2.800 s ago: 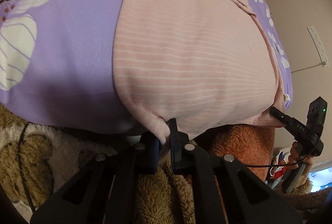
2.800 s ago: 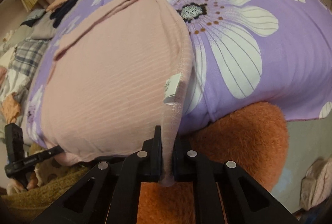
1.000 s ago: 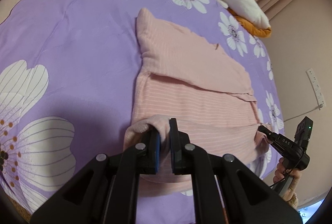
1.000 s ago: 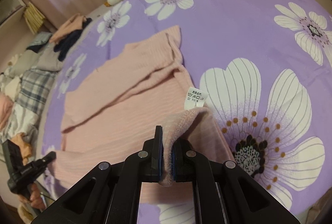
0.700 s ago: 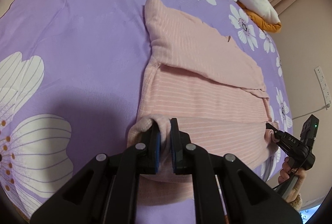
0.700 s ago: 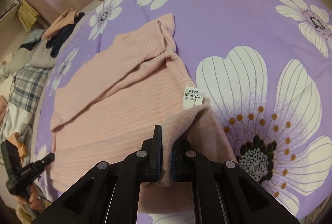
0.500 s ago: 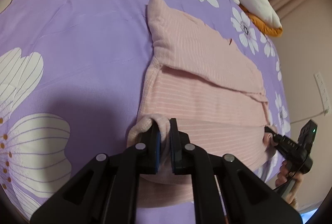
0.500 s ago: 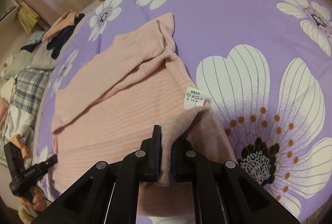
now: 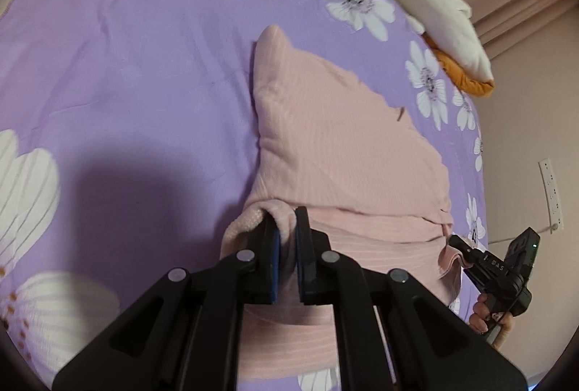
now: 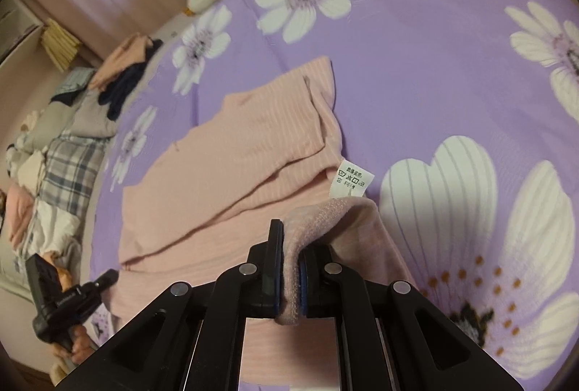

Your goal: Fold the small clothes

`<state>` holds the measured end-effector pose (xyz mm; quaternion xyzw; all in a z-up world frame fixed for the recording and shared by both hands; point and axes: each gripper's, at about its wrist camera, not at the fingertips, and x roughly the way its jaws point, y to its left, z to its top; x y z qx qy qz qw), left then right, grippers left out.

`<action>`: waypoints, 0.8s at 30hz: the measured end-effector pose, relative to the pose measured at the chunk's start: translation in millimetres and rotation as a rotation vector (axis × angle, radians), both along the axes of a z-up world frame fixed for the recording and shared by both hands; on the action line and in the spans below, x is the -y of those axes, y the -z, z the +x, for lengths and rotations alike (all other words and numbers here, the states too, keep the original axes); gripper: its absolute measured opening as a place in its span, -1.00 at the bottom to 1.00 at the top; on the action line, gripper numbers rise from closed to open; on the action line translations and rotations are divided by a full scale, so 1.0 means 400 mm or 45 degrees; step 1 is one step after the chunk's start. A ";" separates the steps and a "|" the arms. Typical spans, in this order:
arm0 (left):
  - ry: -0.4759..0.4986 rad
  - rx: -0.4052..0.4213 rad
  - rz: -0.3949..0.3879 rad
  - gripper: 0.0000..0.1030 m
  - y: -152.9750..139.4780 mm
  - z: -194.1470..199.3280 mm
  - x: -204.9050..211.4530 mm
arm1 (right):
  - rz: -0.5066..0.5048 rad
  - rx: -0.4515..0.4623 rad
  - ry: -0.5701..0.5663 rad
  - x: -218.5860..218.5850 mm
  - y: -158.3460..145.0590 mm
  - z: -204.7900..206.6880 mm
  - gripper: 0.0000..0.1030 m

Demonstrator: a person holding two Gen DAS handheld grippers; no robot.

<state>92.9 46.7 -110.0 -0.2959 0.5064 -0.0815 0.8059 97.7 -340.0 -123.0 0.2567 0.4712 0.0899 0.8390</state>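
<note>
The pink garment (image 9: 347, 152) lay partly folded on the purple flowered bedspread (image 9: 126, 65). The left gripper (image 9: 286, 235) pinched one near corner of its hem, jaws pressed on the cloth. The right gripper (image 10: 291, 268) pinched the other corner, just below the white care label (image 10: 353, 179).

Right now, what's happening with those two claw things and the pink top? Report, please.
Left gripper and right gripper: jaws shut on near hem corners of pink striped knit top. Hem carried over body, on purple floral bedspread. Nothing blocking.
</note>
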 end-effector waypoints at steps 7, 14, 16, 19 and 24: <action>-0.007 -0.065 -0.132 -0.86 0.010 0.036 -0.031 | 0.066 -0.071 0.020 0.024 0.021 0.046 -0.82; -0.017 -0.056 -0.197 -0.79 -0.014 0.048 -0.039 | 0.114 -0.003 0.051 0.050 -0.018 0.050 -0.13; -0.027 -0.042 -0.239 -0.74 -0.021 0.055 -0.046 | 0.066 0.027 0.066 0.051 -0.034 0.053 -0.13; -0.063 -0.002 -0.247 -0.62 -0.029 0.070 -0.055 | -0.026 0.056 0.071 0.045 -0.045 0.067 -0.13; -0.051 0.005 -0.192 -0.61 -0.019 0.110 -0.047 | -0.090 0.070 0.062 0.046 -0.046 0.091 -0.13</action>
